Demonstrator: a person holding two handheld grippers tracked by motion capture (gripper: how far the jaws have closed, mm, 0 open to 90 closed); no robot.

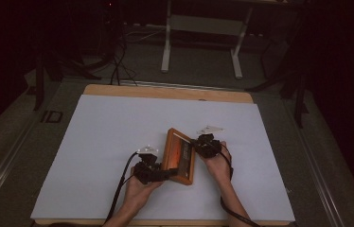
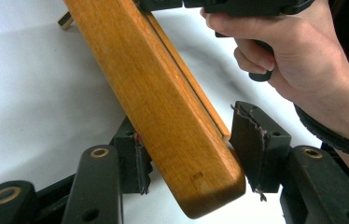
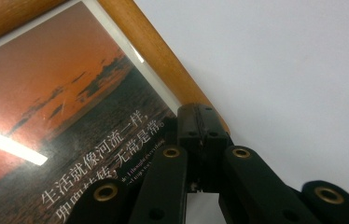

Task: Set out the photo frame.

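Note:
A wooden picture frame (image 1: 180, 156) with an orange sunset print stands tilted on the white sheet, held between both hands. In the left gripper view the frame's (image 2: 172, 107) lower corner sits between my left gripper's (image 2: 191, 154) jaws, and both pads touch its wooden sides. From the left, that gripper (image 1: 165, 174) meets the frame's near corner. My right gripper (image 3: 202, 116) is shut, its joined tips resting on the frame's wooden border (image 3: 154, 51) beside the glass and the white text. It (image 1: 198, 144) sits at the frame's right side.
A white sheet (image 1: 118, 132) covers the wooden table (image 1: 165, 91), with bare room to the left and far side. Beyond the table, a white-legged stand (image 1: 199, 28) and cables lie on the dark floor. Cables trail from both grippers toward the near edge.

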